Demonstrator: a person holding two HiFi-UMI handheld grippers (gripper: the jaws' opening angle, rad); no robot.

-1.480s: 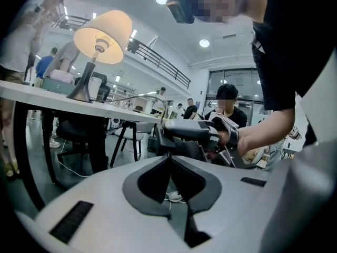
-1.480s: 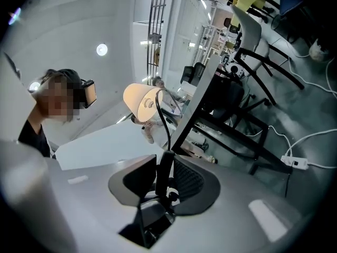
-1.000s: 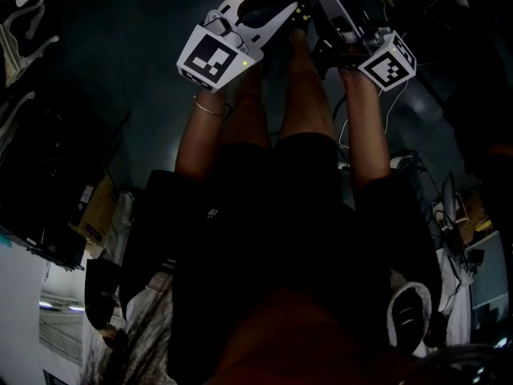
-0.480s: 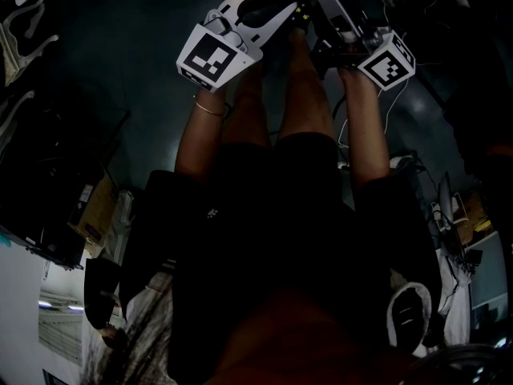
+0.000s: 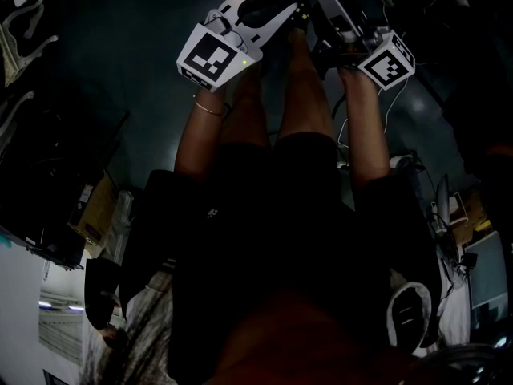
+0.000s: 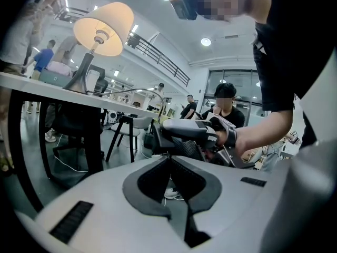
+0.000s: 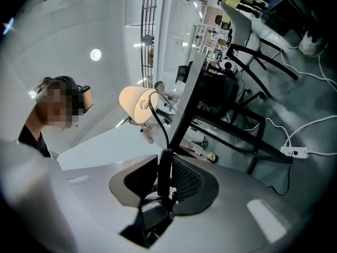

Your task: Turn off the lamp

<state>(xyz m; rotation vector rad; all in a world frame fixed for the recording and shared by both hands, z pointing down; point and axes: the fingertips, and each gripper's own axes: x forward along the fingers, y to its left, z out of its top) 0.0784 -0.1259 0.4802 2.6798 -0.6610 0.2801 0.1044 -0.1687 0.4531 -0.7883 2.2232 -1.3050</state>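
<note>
I am seeing the lamp standing on the table, up at the left of the left gripper view and well apart from both tools, its shade glowing, so I am judging it to be on; moving right, the left gripper is hanging below the table line with its jaws brought together on nothing, so it is playing no part; further right, the right gripper is doing the work: the lamp's black cord is running down from the shade into its jaws, and the black oblong body on that cord, which I am taking for the inline switch, is sitting upright between the two pads with both pressing on it; those jaws have just been closing a little on it, while in the head view both tools are sitting just where they were a second ago; I am reading that as the squeeze getting under way but not yet doing its job, since the shade is glowing in both gripper views; I am expecting to need a firmer pinch square on the button, and I am wary of the smooth body twisting out of the pads
</note>
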